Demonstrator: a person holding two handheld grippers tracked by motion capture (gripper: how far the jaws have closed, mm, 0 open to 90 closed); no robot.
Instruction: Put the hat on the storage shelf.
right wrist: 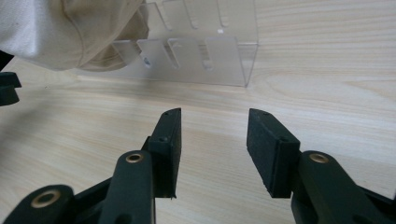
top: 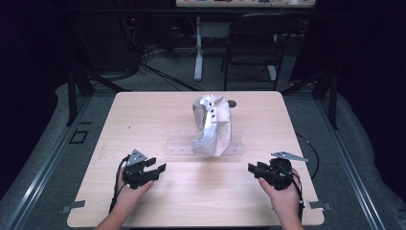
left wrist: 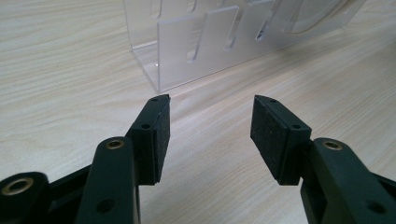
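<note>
- My left gripper (top: pixel 162 168) rests low over the near left of the tabletop (top: pixel 143 115), jaws spread wide with nothing between them; in the left gripper view the pads (left wrist: pixel 161 135) frame bare wood just short of the corner of the clear acrylic rack (left wrist: pixel 196 51).
- My right gripper (top: pixel 251 168) sits at the near right, jaws likewise wide and empty, aimed at the rack's other end (right wrist: pixel 219 56).
- The cream cap (top: pixel 210 125) stands on edge in the rack, near the middle of the tabletop, well apart from both grippers. In the right gripper view its cloth (right wrist: pixel 70 32) sags over the slots.
- Risk: the rack looks light and see-through. If I misjudge its edge and come in low, a jaw could shove the whole rack along the wood instead of reaching the cap.
- Risk: the cap is soft and leans. A pinch on a loose fold alone could let it slump out of its slot or drag the rack along with it.
- Risk: both grippers closing in from opposite sides at once could squeeze the cap flat or tip the rack towards the far edge.
- A small dark object (top: pixel 232 102) lies just behind the cap; a toppling cap could knock it.
</note>
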